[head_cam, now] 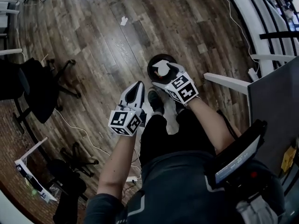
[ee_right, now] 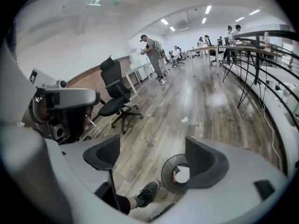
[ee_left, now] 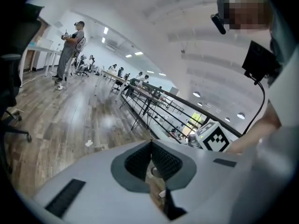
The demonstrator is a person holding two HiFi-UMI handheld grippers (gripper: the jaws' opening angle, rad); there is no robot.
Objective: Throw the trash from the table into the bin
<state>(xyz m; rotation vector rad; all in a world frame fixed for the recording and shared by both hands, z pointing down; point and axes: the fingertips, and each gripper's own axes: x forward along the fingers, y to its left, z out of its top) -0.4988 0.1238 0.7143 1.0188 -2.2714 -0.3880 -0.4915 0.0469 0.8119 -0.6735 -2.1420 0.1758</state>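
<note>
A round black mesh bin (head_cam: 151, 65) stands on the wood floor just ahead of the person's shoes, with a white piece of trash (head_cam: 161, 69) lying inside it. In the right gripper view the bin (ee_right: 166, 172) and the white trash (ee_right: 181, 174) show below, partly behind the right jaw. My right gripper (head_cam: 169, 76) hangs above the bin, open, with nothing between its pads (ee_right: 154, 158). My left gripper (head_cam: 138, 87) is to the left of the bin, shut and empty, its jaws pressed together (ee_left: 150, 146).
A scrap of white paper (head_cam: 124, 20) lies on the floor farther off. Black office chairs (head_cam: 37, 85) stand at the left, with cables across the floor. A grey table top (head_cam: 275, 101) and a white desk leg (head_cam: 226, 82) are at the right. People stand far back in the room (ee_right: 152, 55).
</note>
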